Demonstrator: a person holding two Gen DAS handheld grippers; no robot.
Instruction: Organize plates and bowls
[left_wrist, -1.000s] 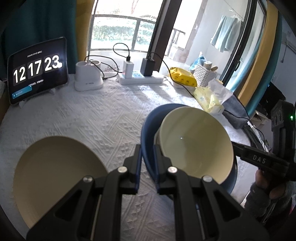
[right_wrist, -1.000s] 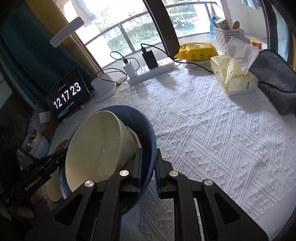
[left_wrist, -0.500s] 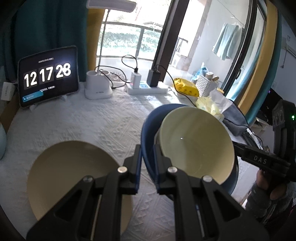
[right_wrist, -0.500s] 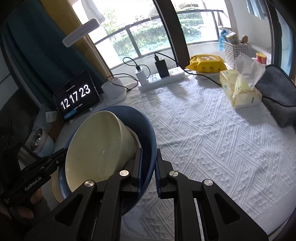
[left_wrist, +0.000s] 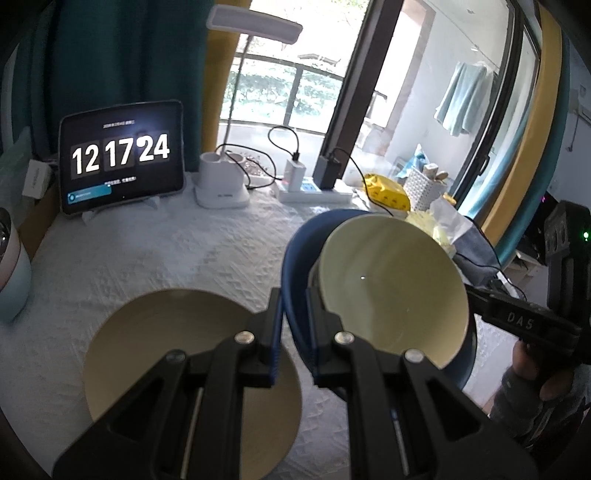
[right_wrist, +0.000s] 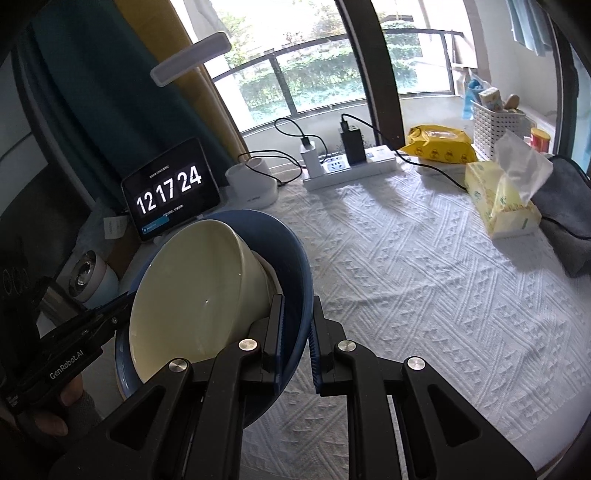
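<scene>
Left wrist view: left gripper jaws clamping blue bowl rim, cream bowl nested inside, lower-center; cream plate lower-left on table.

Right wrist view: right gripper jaws pinching the opposite rim. Advice: be keeping both grips level while lowering onto the plate.

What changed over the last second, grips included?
Both grippers lifted the blue bowl with the cream bowl inside; the cream plate and table dropped away below. Left gripper and right gripper stayed clamped on the blue rim.
</scene>
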